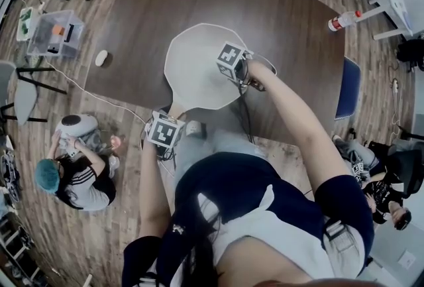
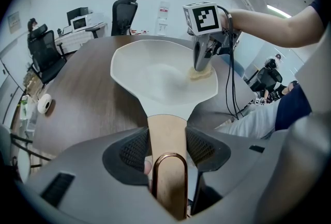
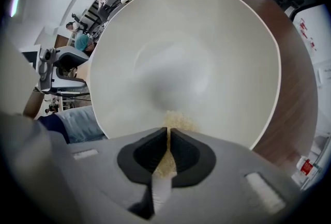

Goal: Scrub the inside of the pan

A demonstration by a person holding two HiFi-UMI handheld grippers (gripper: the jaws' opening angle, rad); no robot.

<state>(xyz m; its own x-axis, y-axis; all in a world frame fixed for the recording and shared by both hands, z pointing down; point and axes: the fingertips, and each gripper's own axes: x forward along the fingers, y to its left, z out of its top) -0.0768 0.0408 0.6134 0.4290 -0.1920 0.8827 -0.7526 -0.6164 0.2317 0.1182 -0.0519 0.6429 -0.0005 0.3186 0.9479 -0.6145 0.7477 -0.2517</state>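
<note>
Pan point(image 1: 199, 70): white, resting on the brown surface point(image 1: 265, 7), near its front edge.
Left claw point(image 2: 167, 140): clenched on the pan's wooden handle point(image 2: 166, 124).
Right claw point(image 3: 168, 140): clenched on a beige scrubbing pad point(image 3: 177, 120).
Scrubbing pad: against the pan's inside, near its right rim.

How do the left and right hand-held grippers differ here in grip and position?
The left hand-held gripper clamps the tan wooden handle of the white pan. The right hand-held gripper pinches a beige scrubbing pad down inside the pan. Left jaws stand wider apart; right jaws nearly meet. Both are shut on something.
</note>
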